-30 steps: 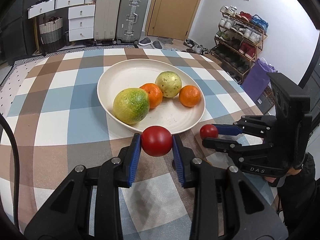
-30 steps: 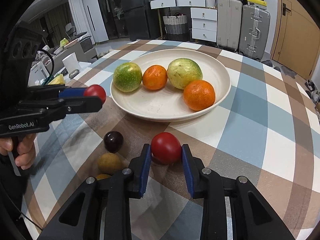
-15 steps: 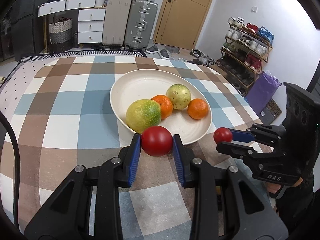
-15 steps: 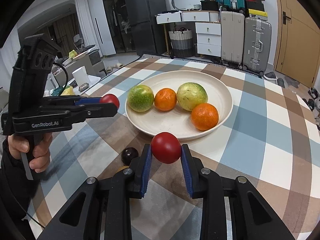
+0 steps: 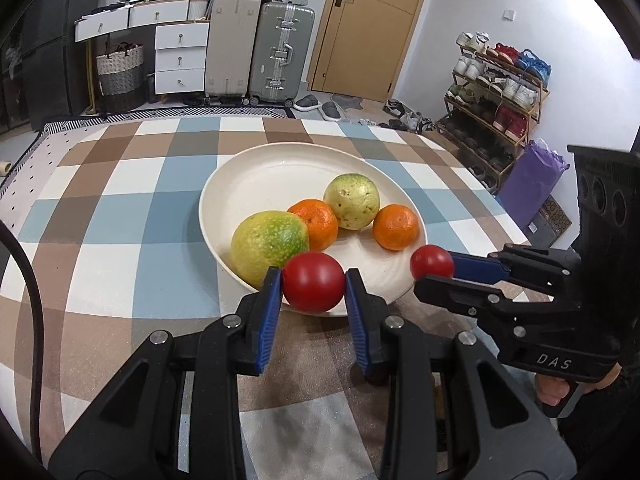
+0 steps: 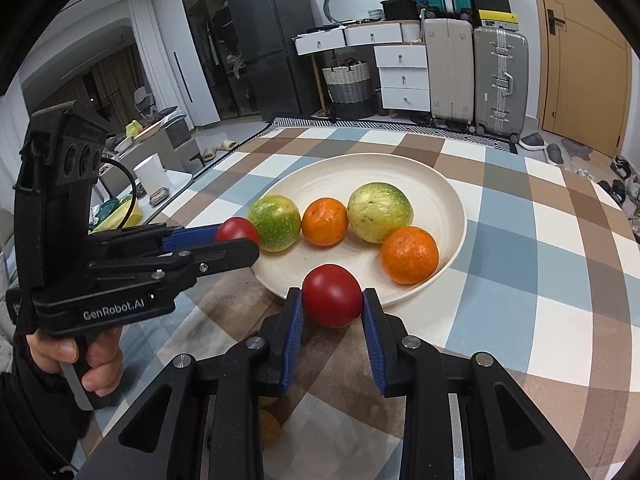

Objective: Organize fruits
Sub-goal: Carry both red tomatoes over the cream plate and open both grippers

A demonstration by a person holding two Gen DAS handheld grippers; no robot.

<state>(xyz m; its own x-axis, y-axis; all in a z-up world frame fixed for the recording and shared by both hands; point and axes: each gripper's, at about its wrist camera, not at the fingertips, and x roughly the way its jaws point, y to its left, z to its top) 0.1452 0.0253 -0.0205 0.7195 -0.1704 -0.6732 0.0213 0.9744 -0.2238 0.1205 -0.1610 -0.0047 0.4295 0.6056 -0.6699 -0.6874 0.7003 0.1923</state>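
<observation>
Behind the checked tablecloth (image 5: 120, 240) stand two suitcases (image 5: 256, 52), white drawers (image 5: 180, 56), a woven basket (image 5: 120, 68) and a wooden door (image 5: 372, 28); a shoe rack (image 5: 496, 96) is at the wall to the right of the plate.

On the cloth sits a cream plate (image 5: 272, 168) with two green-yellow fruits (image 5: 269, 240) and two oranges (image 5: 396, 227) lying in a row. At the near rim of the plate, the left gripper (image 5: 314, 288) is closed on a red tomato (image 5: 314, 281), held between its blue pads (image 5: 269, 312). Just right of it, also at the near rim, the right gripper (image 6: 332, 304) clamps a second red tomato (image 6: 332, 295) in the same way. Both tomatoes are in the air, not touching the plate.

Under the right gripper, near the plate, a small yellowish fruit (image 6: 269, 428) is partly hidden on the cloth.

"DAS" is written on the right gripper's body, and "GenRobot.AI" on the left one. One box above the suitcases carries a Nike sign.
</observation>
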